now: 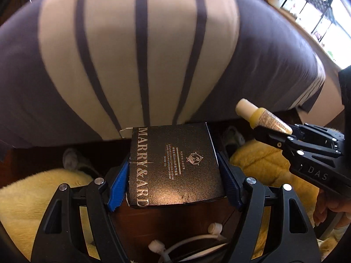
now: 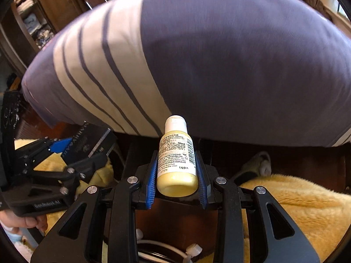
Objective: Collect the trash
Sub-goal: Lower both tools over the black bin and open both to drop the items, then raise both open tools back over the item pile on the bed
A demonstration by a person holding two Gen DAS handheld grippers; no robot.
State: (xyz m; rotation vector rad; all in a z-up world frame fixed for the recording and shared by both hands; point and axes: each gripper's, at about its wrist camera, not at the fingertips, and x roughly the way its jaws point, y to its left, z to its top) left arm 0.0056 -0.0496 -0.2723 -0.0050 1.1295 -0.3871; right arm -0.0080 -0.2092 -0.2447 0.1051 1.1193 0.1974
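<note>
My left gripper (image 1: 174,175) is shut on a black cosmetics box (image 1: 175,164) with silver lettering, held between its blue pads above the dark floor in front of the bed. It also shows in the right wrist view (image 2: 87,144) at the left. My right gripper (image 2: 177,175) is shut on a small yellow bottle (image 2: 176,160) with a white cap and a printed label. The bottle also shows in the left wrist view (image 1: 261,115) at the right, sticking out of the right gripper (image 1: 274,129).
A bed with a purple and cream striped cover (image 1: 140,50) fills the space ahead in both views (image 2: 219,65). Yellow fluffy fabric (image 1: 33,197) lies at both sides below (image 2: 296,203). A slipper (image 2: 261,164) lies on the dark floor. A wardrobe (image 2: 54,4) stands far left.
</note>
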